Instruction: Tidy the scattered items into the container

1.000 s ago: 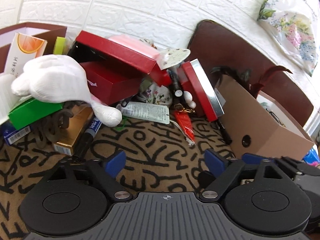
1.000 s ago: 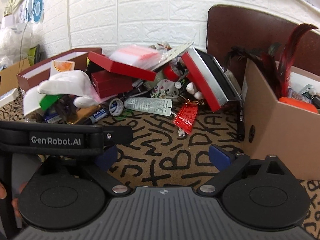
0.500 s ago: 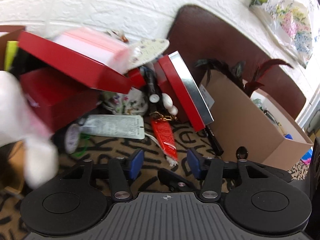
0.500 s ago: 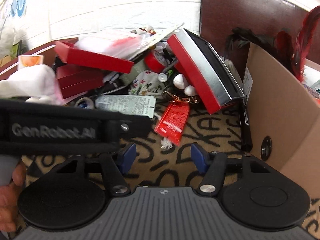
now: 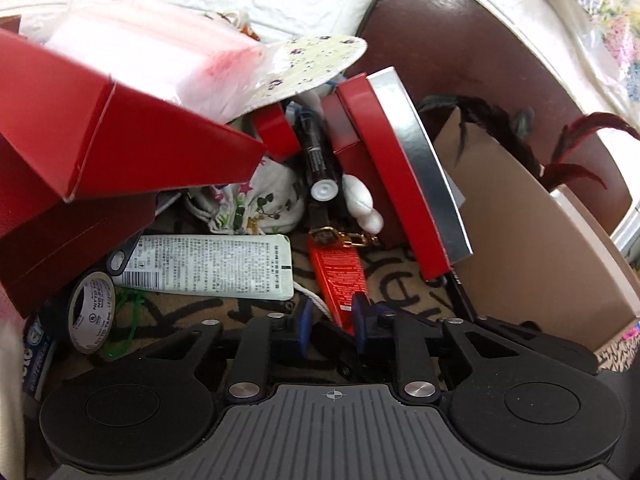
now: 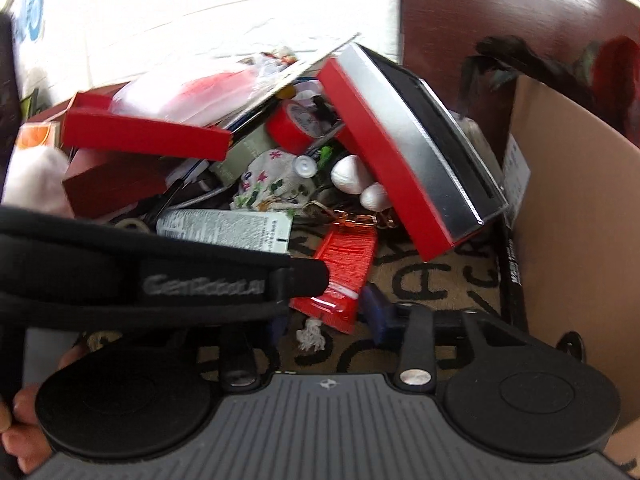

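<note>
Our left tongs (image 5: pixel 330 316) are closing on the near end of the red sachet (image 5: pixel 338 276); the right tongs (image 6: pixel 326 320) are closing around it too. We judge it light, limp and slippery, so that flat end seam is where to pinch.

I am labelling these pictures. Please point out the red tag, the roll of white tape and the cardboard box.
red tag (image 5: pixel 338 272), left wrist view, middle of its printed face.
roll of white tape (image 5: pixel 93 312), left wrist view, its printed side face.
cardboard box (image 6: pixel 576 216), right wrist view, its bare outer wall.
</note>
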`<state>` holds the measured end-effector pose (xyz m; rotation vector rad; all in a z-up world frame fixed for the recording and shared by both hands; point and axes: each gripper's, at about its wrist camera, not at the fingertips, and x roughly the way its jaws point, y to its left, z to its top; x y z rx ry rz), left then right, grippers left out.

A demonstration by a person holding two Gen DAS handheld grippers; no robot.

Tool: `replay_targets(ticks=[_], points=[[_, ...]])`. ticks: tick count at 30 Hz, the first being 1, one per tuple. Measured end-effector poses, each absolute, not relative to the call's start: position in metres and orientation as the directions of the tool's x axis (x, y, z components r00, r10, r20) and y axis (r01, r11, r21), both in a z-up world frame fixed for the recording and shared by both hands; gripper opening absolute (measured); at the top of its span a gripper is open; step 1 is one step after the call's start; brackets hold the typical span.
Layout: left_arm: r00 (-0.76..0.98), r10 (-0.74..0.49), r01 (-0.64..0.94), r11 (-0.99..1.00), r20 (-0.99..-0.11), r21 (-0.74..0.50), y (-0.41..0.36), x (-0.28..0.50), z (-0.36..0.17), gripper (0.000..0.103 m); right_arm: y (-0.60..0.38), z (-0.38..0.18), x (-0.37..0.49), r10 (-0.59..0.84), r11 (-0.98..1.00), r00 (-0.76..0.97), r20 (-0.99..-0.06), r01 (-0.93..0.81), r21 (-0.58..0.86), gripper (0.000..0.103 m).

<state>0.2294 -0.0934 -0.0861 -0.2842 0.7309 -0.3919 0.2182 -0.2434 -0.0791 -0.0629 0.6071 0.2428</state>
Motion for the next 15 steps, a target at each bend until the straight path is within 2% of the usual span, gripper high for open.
replay_targets(ticks=[5, 8, 10, 15], points=[[0.677, -0.450, 0.258, 0.886, -0.583, -0.384, -0.094, 0.222, -0.086, 0.015, -0.240, -0.078, 0.214, 0.195, 0.966, 0.794, -0.576, -0.256, -0.025, 0.040], [0.674, -0.462, 0.269, 0.880, -0.576, -0.391, -0.095, 0.211, -0.084, 0.015, -0.237, -0.074, 0.203, 0.204, 0.959, 0.793, -0.574, -0.278, -0.044, 0.028], [0.671, -0.464, 0.278, 0.881, -0.578, -0.383, -0.096, 0.199, -0.081, 0.025, -0.234, -0.070, 0.193, 0.210, 0.953, 0.786, -0.581, -0.296, -0.057, 0.019], [0.655, -0.452, 0.269, 0.889, -0.606, -0.372, -0.096, 0.168, -0.084, 0.024, -0.232, -0.073, 0.167, 0.241, 0.947, 0.755, -0.610, -0.320, -0.022, 0.017]])
